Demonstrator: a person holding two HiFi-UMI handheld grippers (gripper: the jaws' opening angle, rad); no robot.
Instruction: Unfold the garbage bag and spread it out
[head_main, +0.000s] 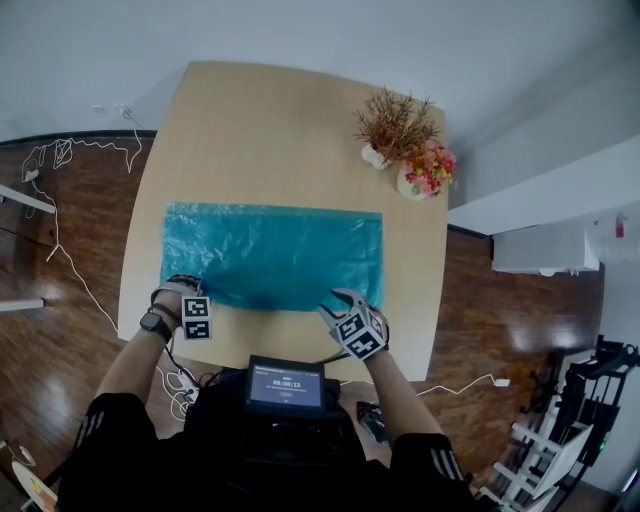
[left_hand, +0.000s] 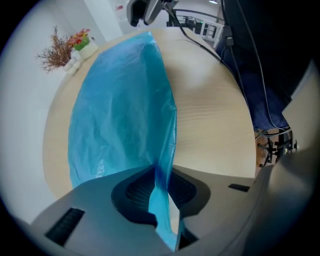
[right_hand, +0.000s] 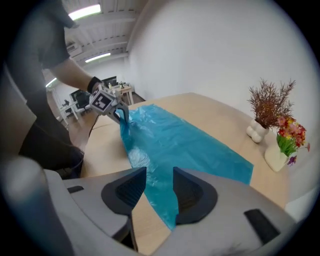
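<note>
Fingers (left_hand: 134, 192) of my left gripper (left_hand: 161, 172) pinch the garbage bag (left_hand: 120, 110) by its edge to lay it flat, while my right gripper (right_hand: 159, 172) gapes empty.

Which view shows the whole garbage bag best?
Head view: the garbage bag shows nearly whole, a blue rectangle lying across the table. The left gripper view shows it foreshortened, one corner between the left gripper's fingers. The right gripper view shows it lengthwise, its near end partly behind the right gripper.

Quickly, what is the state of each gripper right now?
Left gripper: closed on the edge of the thin blue plastic garbage bag.
Right gripper: open, jaws apart, holding nothing.
</note>
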